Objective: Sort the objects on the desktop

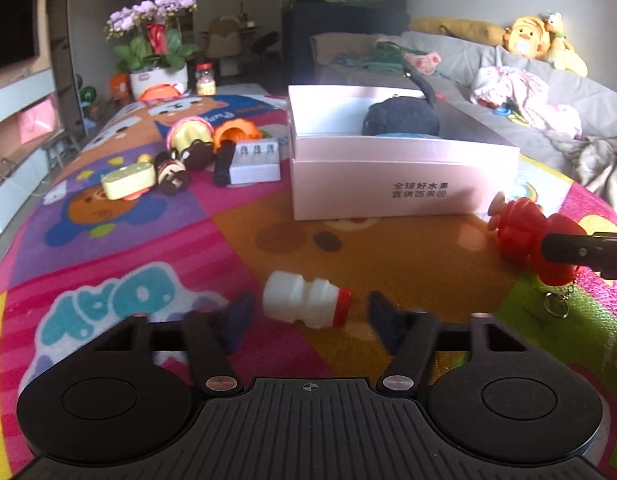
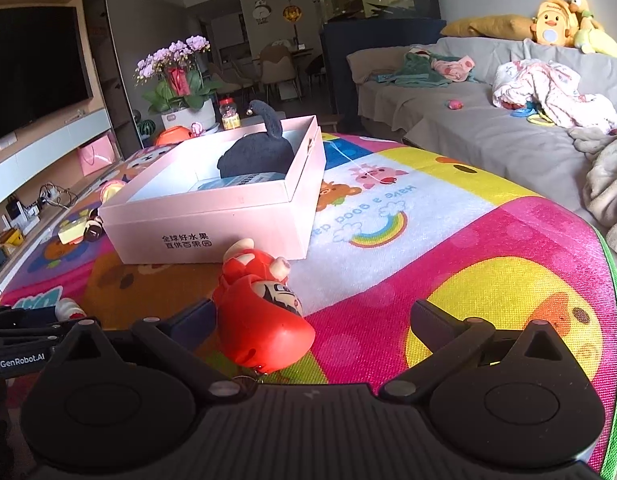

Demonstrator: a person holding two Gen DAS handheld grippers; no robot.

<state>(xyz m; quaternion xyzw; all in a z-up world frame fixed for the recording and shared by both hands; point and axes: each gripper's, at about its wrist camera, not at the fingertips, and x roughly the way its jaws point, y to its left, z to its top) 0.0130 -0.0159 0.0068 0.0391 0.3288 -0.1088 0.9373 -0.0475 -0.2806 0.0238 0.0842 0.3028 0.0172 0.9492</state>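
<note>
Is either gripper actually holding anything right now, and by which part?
Neither. The left gripper straddles the white bottle with open jaws; the right gripper is open around the red toy.

On the play mat point(image 1: 236, 240), a small bottle point(image 1: 306, 300) lies on its side between the fingers of the left gripper point(image 1: 308, 316), neither touching it. Behind it stands an open box point(image 1: 404, 184) with a plush toy point(image 1: 402, 118) inside. A cluster of small toys point(image 1: 188, 156) lies left of the box. A toy figure point(image 2: 260, 316) lies right of the bottle, before the box, beside the right gripper's left finger.
</note>
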